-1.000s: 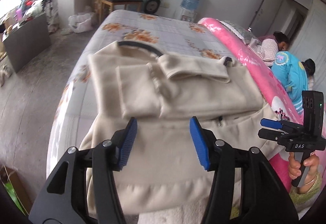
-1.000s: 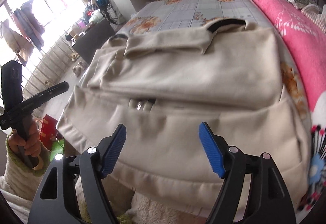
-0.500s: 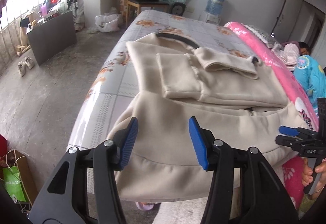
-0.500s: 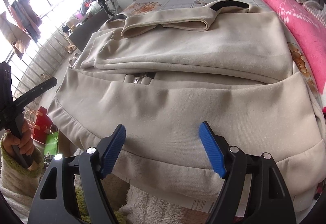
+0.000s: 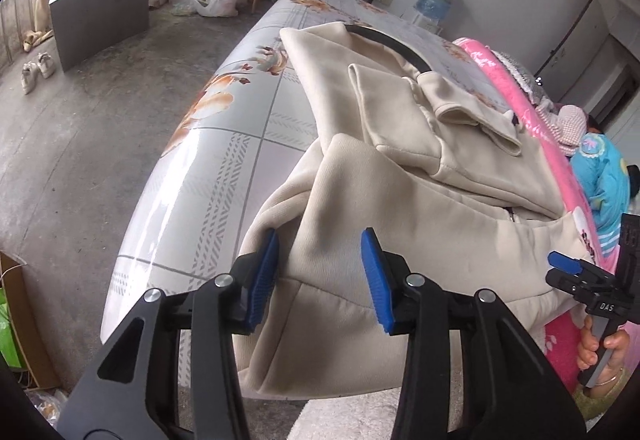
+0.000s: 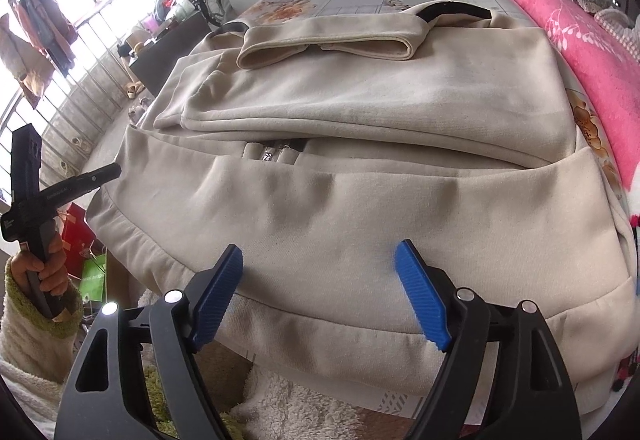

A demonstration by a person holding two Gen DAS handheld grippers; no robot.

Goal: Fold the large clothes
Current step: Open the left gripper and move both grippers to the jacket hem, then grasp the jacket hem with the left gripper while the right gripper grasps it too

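2 tools work a beige jacket point(image 6: 360, 112) on the bed point(image 5: 224, 144): left tool point(image 5: 320, 276), jaws closing, straddles its 9 o'clock corner fold; right tool point(image 6: 320, 292) hovers wide over the hem.

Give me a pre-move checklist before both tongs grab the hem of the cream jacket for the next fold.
1. Left tongs at the hem corner: ok. Its jaws have just been closing with a ridge of the cream jacket between them; whether the pads press yet, cannot tell.
2. Right tongs ready: ok, jaws wide and over the hem, fabric not pinched.
3. Both sleeves folded in on top of the body: ok.
4. Hem lying flat: not ok, it bunches at the left corner and hangs past the edge of the bed.
5. Fold path over the pink blanket side: cannot tell.
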